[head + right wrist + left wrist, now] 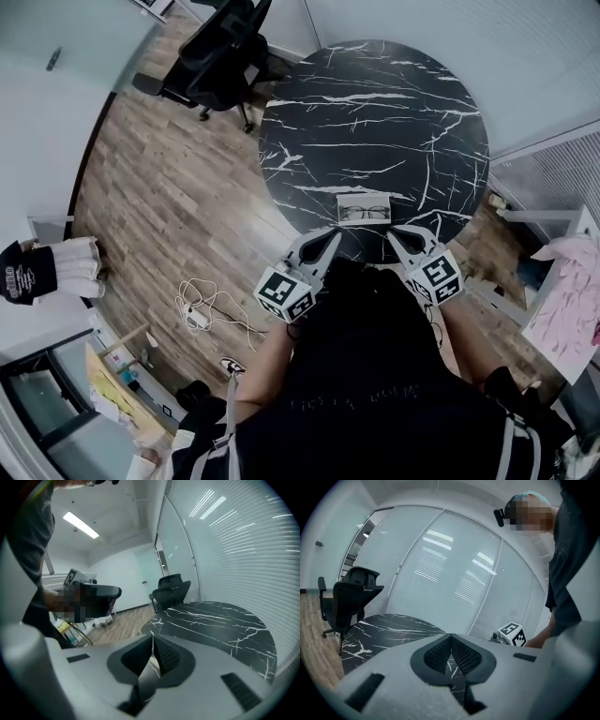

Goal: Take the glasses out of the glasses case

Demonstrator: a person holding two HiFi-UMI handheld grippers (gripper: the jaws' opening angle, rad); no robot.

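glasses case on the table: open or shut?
Open, it seems: the head view shows the glasses case with its pale inside exposed and the glasses lying in it.

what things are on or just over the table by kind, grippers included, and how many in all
glasses case: 1
glasses: 1
grippers: 2, the left gripper and the right gripper
total: 4
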